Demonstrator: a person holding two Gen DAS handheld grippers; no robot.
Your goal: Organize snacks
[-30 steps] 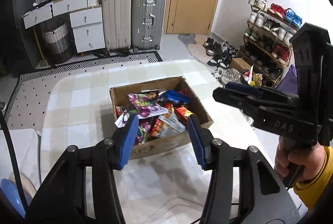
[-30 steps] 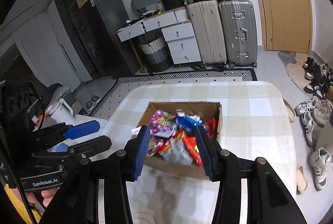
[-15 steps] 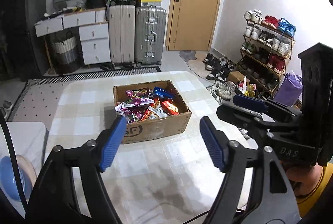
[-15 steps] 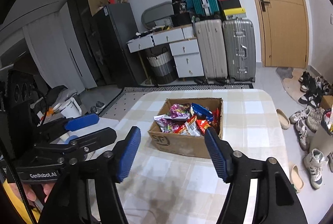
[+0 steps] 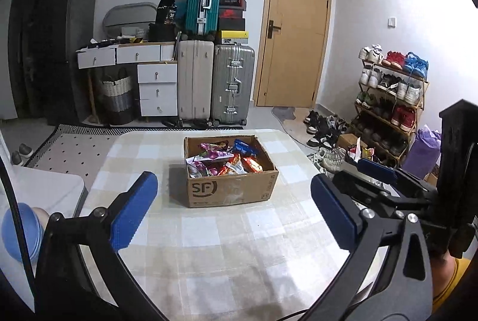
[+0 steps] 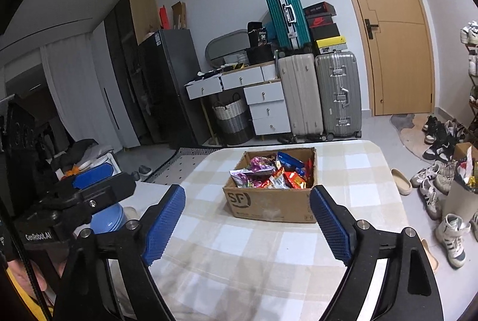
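Observation:
A brown cardboard box (image 5: 230,189) marked SF stands on the checked tablecloth, filled with several colourful snack packets (image 5: 222,161). It also shows in the right wrist view (image 6: 270,203), with its snack packets (image 6: 273,173). My left gripper (image 5: 236,206) is open and empty, held back from the box above the near part of the table. My right gripper (image 6: 246,221) is open and empty, also short of the box. Each gripper shows at the edge of the other's view.
The table (image 5: 209,255) has a beige checked cloth. A shoe rack (image 5: 391,100) and loose shoes stand to the right. Suitcases (image 5: 215,88), white drawers (image 5: 155,82) and a door (image 5: 295,31) are at the back. A blue bowl (image 6: 106,221) sits on a white surface at the left.
Both grippers have pulled back and up from just over the box. Both jaws have opened wider. The box now looks smaller and farther away.

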